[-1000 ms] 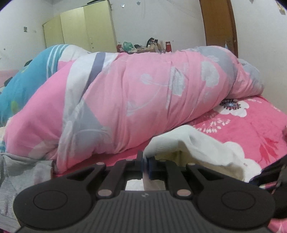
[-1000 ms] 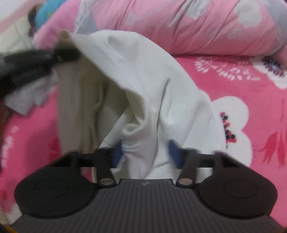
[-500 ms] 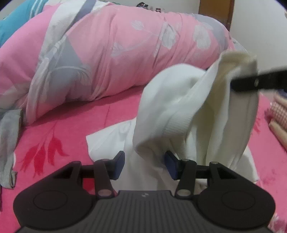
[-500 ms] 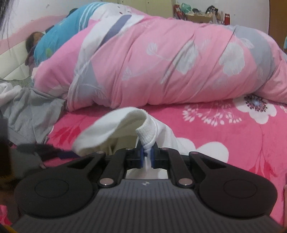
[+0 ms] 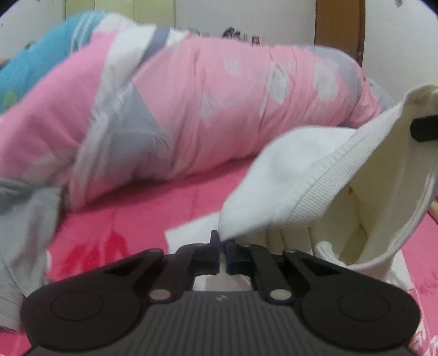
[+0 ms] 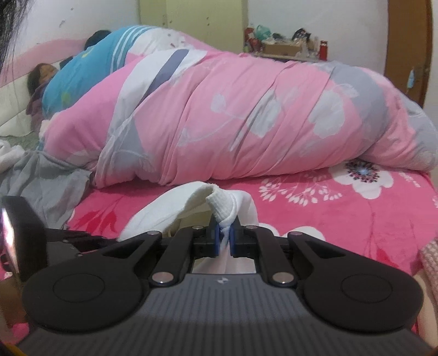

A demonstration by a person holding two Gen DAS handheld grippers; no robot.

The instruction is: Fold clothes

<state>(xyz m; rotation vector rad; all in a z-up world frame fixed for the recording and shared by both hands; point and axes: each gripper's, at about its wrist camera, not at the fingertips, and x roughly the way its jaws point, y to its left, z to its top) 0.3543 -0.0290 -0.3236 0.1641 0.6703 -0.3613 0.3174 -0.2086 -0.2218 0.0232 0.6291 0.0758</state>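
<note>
White knit garment (image 5: 314, 175) hangs lifted above the pink bedsheet (image 6: 342, 208), its ribbed hem stretched between both claws. Left gripper (image 5: 222, 242) and right gripper (image 6: 225, 232) each pinch an edge. Keeping them level and equally taut should help the fold land straight.

The bed (image 6: 356, 202) carries a bright pink sheet printed with white flowers, and a rolled pink-and-grey quilt (image 6: 246, 120) lies across it. Behind the quilt stand a pale yellow-green wardrobe (image 6: 191, 16) against a white wall (image 6: 82, 19) and a cluttered shelf (image 6: 284, 46). A brown wooden door (image 6: 405, 41) stands at the right.
</note>
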